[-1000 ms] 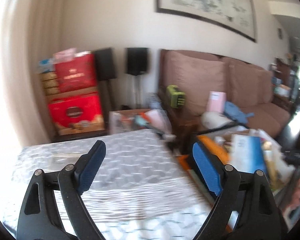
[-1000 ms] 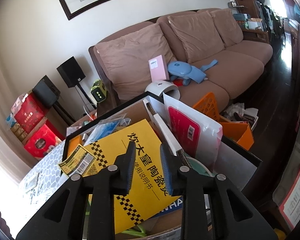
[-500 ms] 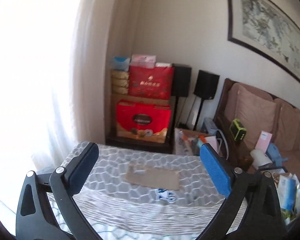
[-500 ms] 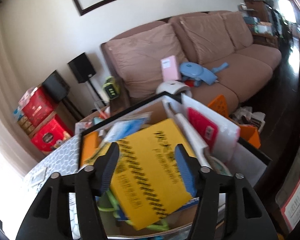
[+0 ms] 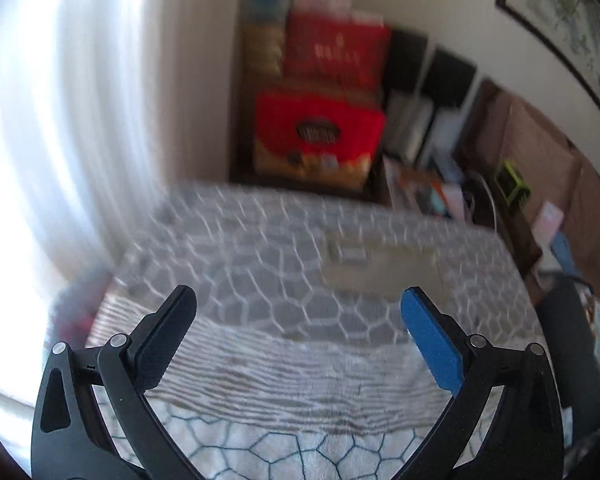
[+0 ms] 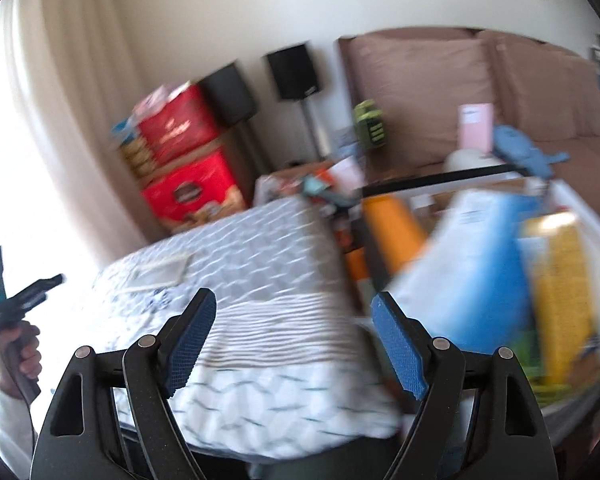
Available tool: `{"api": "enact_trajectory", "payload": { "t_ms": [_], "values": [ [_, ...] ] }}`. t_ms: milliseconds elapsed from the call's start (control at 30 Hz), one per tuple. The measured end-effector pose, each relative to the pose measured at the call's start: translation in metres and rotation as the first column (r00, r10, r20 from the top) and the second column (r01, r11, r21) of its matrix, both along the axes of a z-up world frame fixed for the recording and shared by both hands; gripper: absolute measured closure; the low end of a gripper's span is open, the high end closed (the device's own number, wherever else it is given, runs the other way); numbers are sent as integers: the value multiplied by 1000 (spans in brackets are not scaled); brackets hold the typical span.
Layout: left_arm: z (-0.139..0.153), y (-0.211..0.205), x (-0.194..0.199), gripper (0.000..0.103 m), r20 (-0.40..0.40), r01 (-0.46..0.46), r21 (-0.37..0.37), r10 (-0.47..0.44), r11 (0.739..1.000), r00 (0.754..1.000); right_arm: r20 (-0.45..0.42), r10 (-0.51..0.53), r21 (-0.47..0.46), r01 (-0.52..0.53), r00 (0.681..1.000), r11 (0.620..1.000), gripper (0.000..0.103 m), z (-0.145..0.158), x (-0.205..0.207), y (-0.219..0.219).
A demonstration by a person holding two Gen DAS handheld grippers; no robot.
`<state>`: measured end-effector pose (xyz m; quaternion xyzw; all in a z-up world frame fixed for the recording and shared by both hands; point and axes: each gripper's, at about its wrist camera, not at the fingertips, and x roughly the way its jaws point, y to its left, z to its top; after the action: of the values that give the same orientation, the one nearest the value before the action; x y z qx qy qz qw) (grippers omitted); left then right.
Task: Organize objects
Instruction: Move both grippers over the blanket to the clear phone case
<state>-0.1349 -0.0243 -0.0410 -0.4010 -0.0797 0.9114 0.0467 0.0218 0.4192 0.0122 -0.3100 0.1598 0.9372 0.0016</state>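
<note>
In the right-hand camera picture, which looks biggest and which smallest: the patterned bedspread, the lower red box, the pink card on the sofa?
As they look in that view:
1. Patterned bedspread, by far the largest, though it is also nearest.
2. Lower red box.
3. Pink card, smallest; it stands farthest back, so its real size stays unsure.

Envelope [image 5: 374, 264] on table [image 5: 260, 248], boxes [image 5: 320, 132] behind, sofa [image 6: 480, 92] right

The surface [image 5: 284, 272] wears a grey cloth with white honeycomb lines and a striped band. Red boxes [image 5: 320, 132] stack by the cream wall. The sofa [image 6: 440, 92] is dusty brown. Blue pads line black fingers [image 6: 396, 344].
</note>
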Motion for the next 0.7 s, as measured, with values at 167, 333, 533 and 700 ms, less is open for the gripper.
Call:
{"api": "enact_trajectory", "payload": {
  "t_ms": [167, 333, 533, 700],
  "values": [
    [-34, -1, -31, 5, 68, 5, 80, -11, 997, 998, 134, 139, -24, -138, 981, 990, 21, -29, -63, -74],
    [-50, 8, -70, 5, 97, 50, 64, -56, 997, 994, 206, 266, 0, -272, 942, 962, 21, -58, -114, -150],
    [-78, 23, -108, 15, 177, 103, 20, -105, 994, 979, 246, 261, 69, -285, 934, 956, 22, -70, -179, -191],
    [-86, 36, -122, 16, 148, 132, -43, -125, 990, 981, 305, 177, 178, -239, 936, 955, 38, -87, -223, -201]
  ]
}}
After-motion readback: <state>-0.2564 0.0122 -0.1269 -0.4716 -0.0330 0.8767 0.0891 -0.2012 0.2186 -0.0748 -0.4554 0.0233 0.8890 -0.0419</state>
